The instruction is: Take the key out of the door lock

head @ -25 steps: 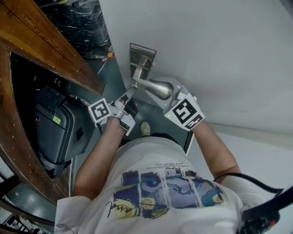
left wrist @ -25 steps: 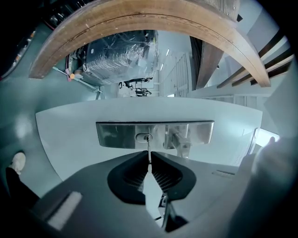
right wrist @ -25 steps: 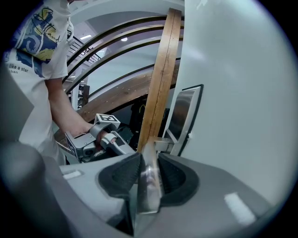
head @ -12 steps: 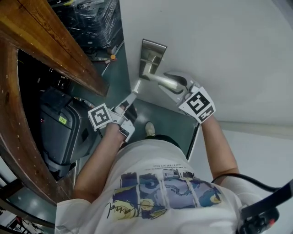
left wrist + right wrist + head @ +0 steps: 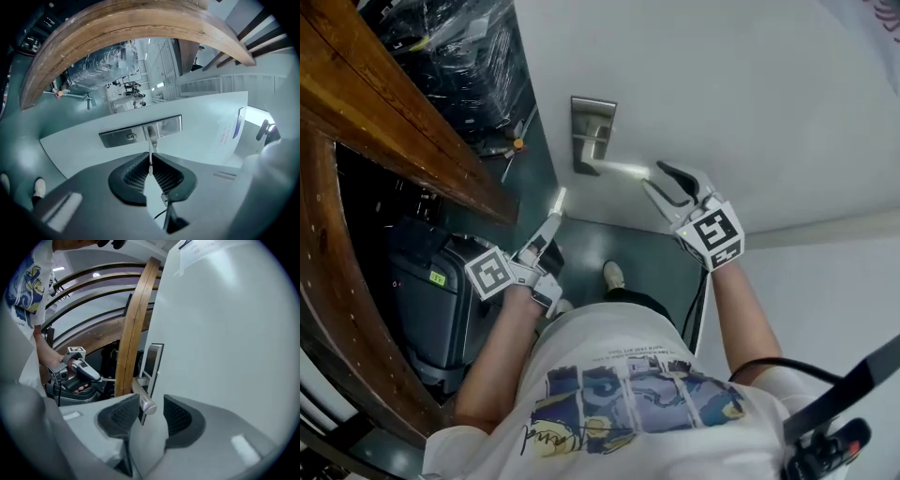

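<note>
A steel lock plate (image 5: 593,131) with a lever handle (image 5: 623,169) is fixed on the white door (image 5: 722,103). My left gripper (image 5: 555,202) is held back from the plate and is shut on a thin silver key (image 5: 150,165). The key points at the plate (image 5: 140,131), and its keyhole (image 5: 131,136) is bare. My right gripper (image 5: 661,185) is open at the lever's free end, and its jaws have just been opening. In the right gripper view the lever's tip (image 5: 146,405) lies between the pads (image 5: 122,414) without touching them.
A curved wooden rail (image 5: 384,103) runs along the left. Below it stands a dark case (image 5: 431,291). Plastic-wrapped goods (image 5: 459,47) lie at the top left. The person's shoe (image 5: 614,275) is on the teal floor (image 5: 647,253) under the handle.
The left gripper has drawn back from the lock plate, down and left in the head view, with the key. The right gripper's jaws have widened and slid back along the lever to its end.
</note>
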